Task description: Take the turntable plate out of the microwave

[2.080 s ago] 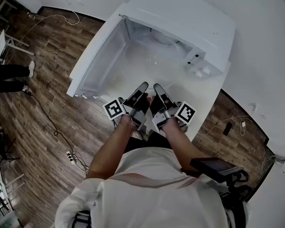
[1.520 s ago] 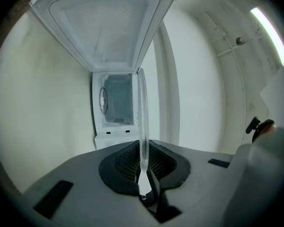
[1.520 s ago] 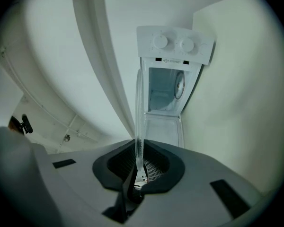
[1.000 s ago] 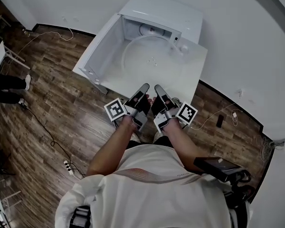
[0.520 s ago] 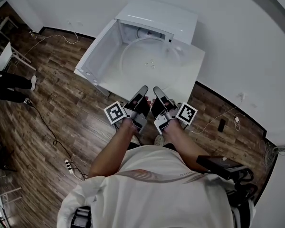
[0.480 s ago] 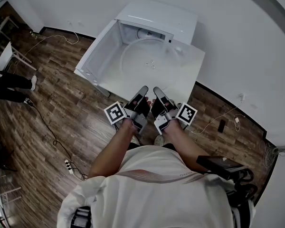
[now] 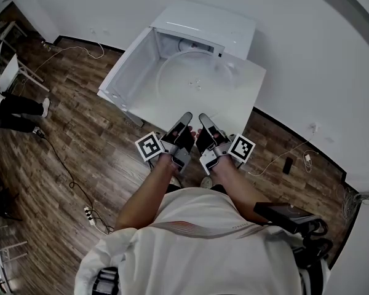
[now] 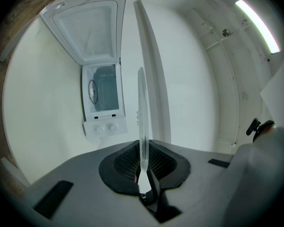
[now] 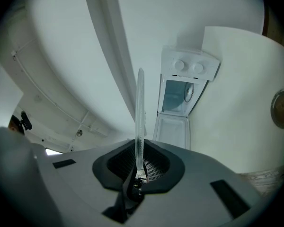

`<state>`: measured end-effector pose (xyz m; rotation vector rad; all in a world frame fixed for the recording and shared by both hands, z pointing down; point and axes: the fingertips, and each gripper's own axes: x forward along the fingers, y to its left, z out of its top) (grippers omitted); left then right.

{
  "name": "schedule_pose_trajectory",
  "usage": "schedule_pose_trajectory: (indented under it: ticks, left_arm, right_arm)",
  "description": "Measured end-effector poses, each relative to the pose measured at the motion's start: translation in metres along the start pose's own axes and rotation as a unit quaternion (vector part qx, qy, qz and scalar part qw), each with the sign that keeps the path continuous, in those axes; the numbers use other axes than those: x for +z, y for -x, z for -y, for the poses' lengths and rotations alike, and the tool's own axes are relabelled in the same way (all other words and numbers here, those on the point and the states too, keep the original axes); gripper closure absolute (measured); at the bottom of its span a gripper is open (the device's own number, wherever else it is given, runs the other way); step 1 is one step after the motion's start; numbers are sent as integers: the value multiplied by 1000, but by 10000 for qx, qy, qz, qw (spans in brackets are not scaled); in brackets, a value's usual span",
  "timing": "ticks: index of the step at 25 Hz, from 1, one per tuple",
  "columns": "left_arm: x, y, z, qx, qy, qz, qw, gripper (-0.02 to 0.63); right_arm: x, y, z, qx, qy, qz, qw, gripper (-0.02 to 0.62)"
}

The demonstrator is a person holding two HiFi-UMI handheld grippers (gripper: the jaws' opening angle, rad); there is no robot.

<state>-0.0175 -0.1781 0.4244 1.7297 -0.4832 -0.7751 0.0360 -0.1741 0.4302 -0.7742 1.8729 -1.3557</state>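
The clear glass turntable plate (image 7: 197, 82) hangs level over the white table (image 7: 249, 100), in front of the white microwave (image 7: 206, 26). The microwave door (image 7: 128, 72) is swung open to the left. My left gripper (image 7: 186, 117) and right gripper (image 7: 203, 119) sit side by side on the plate's near rim, both shut on it. In the left gripper view the plate (image 8: 141, 112) shows edge-on as a thin glass line running from my left gripper (image 8: 143, 174) toward the microwave (image 8: 102, 103). The right gripper view shows the same: the plate (image 9: 139, 117) clamped in my right gripper (image 9: 138, 169), the microwave (image 9: 182, 91) beyond.
Wooden floor (image 7: 80, 140) surrounds the table, with cables (image 7: 67, 165) trailing on the left and a cable with a plug (image 7: 289, 163) on the right. A person's legs (image 7: 12, 106) show at the far left. White walls stand behind the microwave.
Two seconds ago the plate and grippers were close up at the microwave's opening; they have drawn back from it. Over the last half second almost nothing shifted.
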Motion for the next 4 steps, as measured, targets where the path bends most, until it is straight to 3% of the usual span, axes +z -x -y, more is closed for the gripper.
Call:
schedule_pose_trajectory:
  ticks: [4]
  left_arm:
    - [-1,0,-1,6,42,-9,10000,558]
  right_arm:
    - [0,1,2,-32,27,4,10000,557]
